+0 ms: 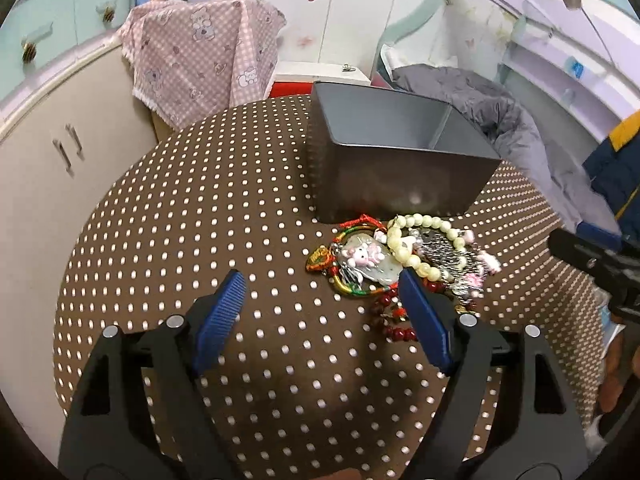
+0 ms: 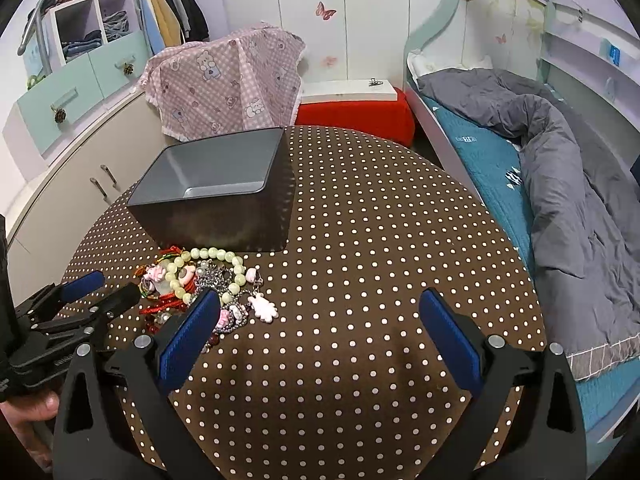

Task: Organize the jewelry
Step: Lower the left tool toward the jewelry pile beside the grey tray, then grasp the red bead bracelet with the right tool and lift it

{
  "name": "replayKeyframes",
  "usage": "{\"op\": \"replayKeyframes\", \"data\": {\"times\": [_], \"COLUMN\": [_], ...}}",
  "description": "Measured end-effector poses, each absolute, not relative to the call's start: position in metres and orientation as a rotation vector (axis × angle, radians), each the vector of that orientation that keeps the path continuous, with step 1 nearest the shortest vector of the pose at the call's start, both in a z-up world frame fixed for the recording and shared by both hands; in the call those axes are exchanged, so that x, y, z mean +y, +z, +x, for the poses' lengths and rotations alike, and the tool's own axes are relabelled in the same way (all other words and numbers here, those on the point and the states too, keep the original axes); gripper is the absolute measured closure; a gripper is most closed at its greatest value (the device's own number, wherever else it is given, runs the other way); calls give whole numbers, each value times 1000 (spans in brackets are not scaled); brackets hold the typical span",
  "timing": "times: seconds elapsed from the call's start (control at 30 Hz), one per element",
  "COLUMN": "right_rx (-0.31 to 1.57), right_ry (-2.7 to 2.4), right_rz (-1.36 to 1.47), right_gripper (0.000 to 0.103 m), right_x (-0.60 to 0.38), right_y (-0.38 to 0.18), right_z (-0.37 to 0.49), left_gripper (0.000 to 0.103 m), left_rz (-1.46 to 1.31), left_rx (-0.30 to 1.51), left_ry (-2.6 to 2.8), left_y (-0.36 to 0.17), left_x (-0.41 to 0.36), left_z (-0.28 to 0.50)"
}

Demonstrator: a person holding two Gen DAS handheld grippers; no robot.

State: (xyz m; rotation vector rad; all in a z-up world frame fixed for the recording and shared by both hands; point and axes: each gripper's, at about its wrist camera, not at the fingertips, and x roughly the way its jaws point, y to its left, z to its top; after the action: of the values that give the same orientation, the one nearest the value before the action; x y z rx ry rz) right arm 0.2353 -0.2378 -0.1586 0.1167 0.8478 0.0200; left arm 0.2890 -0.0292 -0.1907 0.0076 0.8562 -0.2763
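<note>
**A:** Since both sets of jaws stand spread with nothing between them, where does the job stand?

**B:** At the very start of a pick, I judge. The left gripper [image 1: 320, 300] hovers over bare dotted desk [image 1: 200, 220], its jaws wide, and its right-hand pad sits just at the near edge of the jewelry pile [image 1: 404, 260]. The right gripper [image 2: 320, 320] is likewise wide and empty, its left-hand pad just beside the same pile from the other side.

**A:** What is in the pile?

**B:** A pale bead bracelet [image 2: 212, 264] on top, red cord and dark red beads [image 1: 392, 320] nearest the left gripper, a silvery chain and small pink charms tangled in. All of it lies on the desk, touching or nearly touching the front wall of the grey tin box [image 1: 400, 152].

**A:** And the box?

**B:** Just behind the pile, open-topped, and empty as far as its inside shows.

**A:** So the next move?

**B:** One gripper has to shift sideways over a single piece, close on it, and lift it clear of the tangle before carrying it over the rim. The strands overlap, so a neighbour may drag along. Beyond the desk, the bed [image 2: 520, 160] plays no part.
</note>
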Motion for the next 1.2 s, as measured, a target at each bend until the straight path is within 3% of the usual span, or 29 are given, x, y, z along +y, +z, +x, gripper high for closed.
{"op": "replayKeyframes", "data": {"times": [0.13,0.2,0.27,0.33,0.53,0.7,1.2], "right_rx": [848,848,848,848,843,837,814], "right_ry": [20,17,16,16,30,49,87], "right_rz": [107,106,109,105,94,83,76], "right_gripper": [8,8,8,8,8,8,8], "right_x": [-236,-237,-238,-237,-230,-222,-218], "right_y": [-158,-157,-157,-156,-154,-152,-146], "right_z": [236,236,236,236,236,234,227], "left_gripper": [26,36,57,71,71,91,92], "left_rz": [93,139,151,151,164,105,-20], "left_rx": [823,820,833,829,827,834,731], "left_ry": [-274,-290,-328,-399,-460,-484,-449], "left_y": [-192,-194,-199,-198,-198,-199,-165], "left_x": [-47,-53,-54,-57,-55,-42,-12], "left_z": [294,300,303,303,298,305,277]}}
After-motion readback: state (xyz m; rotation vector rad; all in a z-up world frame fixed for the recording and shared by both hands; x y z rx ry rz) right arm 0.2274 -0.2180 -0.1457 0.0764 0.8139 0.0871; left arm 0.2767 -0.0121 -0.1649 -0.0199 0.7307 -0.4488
